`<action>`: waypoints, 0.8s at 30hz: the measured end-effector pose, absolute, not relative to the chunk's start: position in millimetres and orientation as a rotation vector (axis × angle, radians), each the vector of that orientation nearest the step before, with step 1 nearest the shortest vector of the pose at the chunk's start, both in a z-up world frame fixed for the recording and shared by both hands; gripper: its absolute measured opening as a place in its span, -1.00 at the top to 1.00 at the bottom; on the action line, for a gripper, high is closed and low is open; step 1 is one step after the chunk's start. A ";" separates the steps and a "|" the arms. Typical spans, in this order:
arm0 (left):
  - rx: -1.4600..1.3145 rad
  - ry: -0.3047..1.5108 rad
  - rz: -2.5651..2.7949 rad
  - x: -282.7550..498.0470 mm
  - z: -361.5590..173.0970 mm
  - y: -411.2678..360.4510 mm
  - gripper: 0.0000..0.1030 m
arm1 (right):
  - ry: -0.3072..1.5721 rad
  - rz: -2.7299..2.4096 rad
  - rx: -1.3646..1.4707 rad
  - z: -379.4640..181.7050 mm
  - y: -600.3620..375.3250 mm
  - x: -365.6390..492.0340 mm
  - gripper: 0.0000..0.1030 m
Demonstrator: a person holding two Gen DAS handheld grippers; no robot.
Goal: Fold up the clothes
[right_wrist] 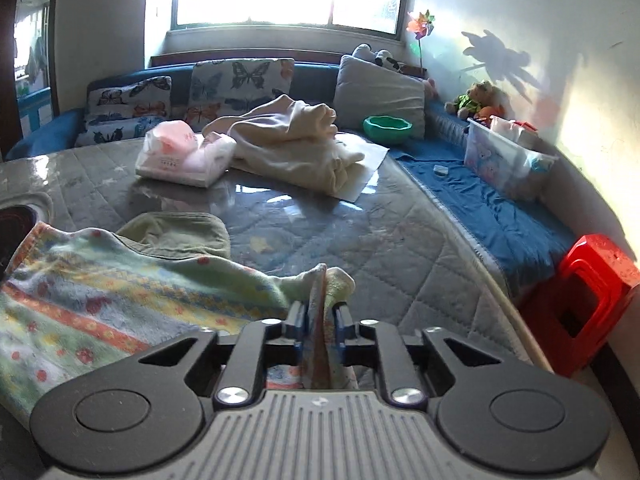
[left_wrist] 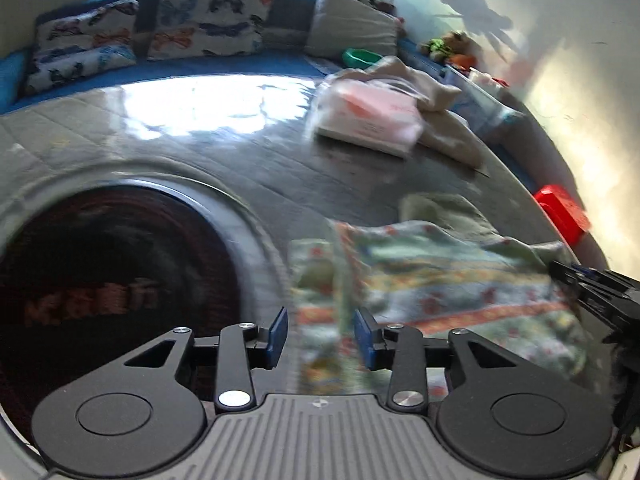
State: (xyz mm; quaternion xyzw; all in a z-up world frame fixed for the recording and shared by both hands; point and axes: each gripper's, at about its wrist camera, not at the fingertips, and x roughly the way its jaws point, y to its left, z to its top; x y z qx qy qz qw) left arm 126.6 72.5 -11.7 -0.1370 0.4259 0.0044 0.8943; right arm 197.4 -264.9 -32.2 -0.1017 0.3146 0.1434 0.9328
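We're laying the patterned towel (right_wrist: 120, 300) on the quilted mat (right_wrist: 360, 240). Left gripper (left_wrist: 320, 336) is standing released, towel edge just ahead between the pads. Right gripper (right_wrist: 319, 320) is loosening, a fold sitting between its jaws; risk: fold snagging, dragging crooked.

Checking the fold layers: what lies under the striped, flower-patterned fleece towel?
A plain olive-green cloth pokes out from beneath the striped fleece towel at its far edge, both on the grey quilted mattress. How far the green cloth runs underneath is covered.
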 end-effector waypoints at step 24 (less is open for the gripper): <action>-0.325 0.865 -0.082 178.5 -13.5 43.5 0.46 | 0.678 0.410 -0.101 -33.5 -234.1 222.5 0.38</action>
